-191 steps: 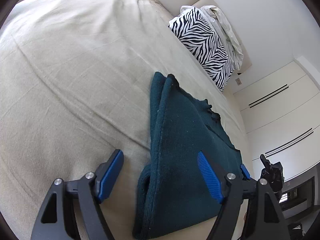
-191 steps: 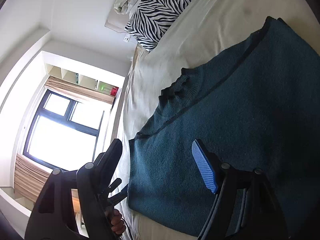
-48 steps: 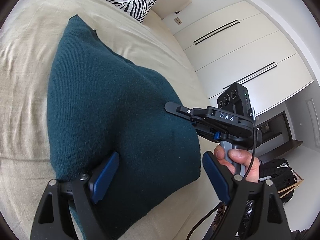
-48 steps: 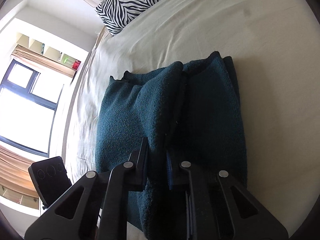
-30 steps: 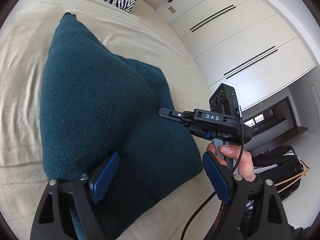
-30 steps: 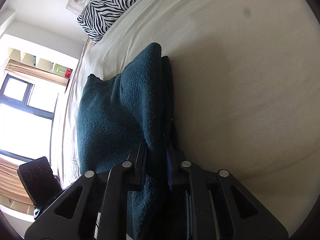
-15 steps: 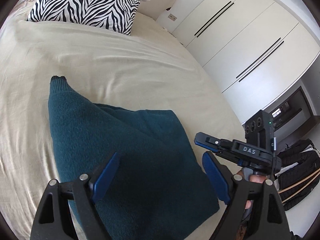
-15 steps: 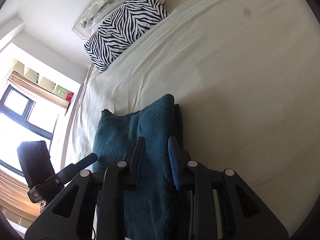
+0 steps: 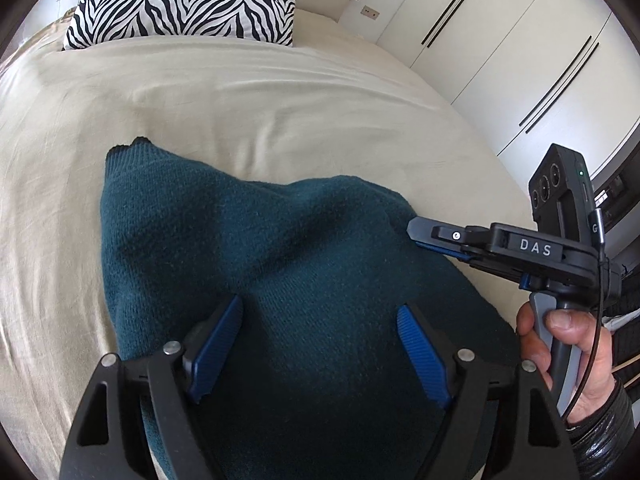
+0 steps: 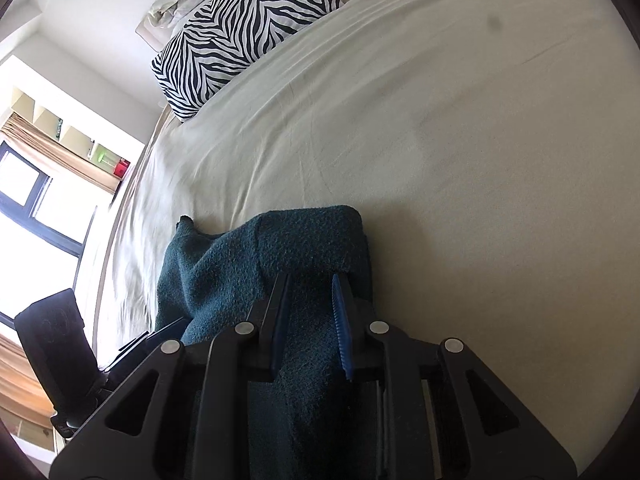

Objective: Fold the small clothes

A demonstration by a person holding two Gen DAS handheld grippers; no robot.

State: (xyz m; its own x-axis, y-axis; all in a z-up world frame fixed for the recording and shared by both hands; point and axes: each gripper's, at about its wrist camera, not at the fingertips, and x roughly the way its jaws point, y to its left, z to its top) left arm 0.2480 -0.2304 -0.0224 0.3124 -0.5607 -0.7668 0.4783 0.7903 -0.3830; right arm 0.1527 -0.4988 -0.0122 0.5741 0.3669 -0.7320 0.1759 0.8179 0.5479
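Left wrist view: a dark teal knitted garment [image 9: 288, 280], folded into a thick bundle, lies on the beige bed [image 9: 280, 100] near its front edge, well apart from the zebra-print pillow [image 9: 184, 0]. The left gripper [image 9: 320, 338] hangs over the bundle with its jaws wide and closing; the pads do not press the knit, so nothing is grasped. The right gripper [image 9: 424, 236], held in a person's hand [image 9: 560, 344], reaches the bundle's right edge.

Right wrist view: the right gripper [image 10: 310, 320] has its jaws narrowly set and closing, with a raised fold of the garment [image 10: 248, 264] between them; whether the pads actually clamp it cannot be told.

Judgement: the folding appears nearly complete, and the step in hand is tidying the final fold. The next move calls for letting go of the right edge and pressing the bundle flat without dragging the layers apart.
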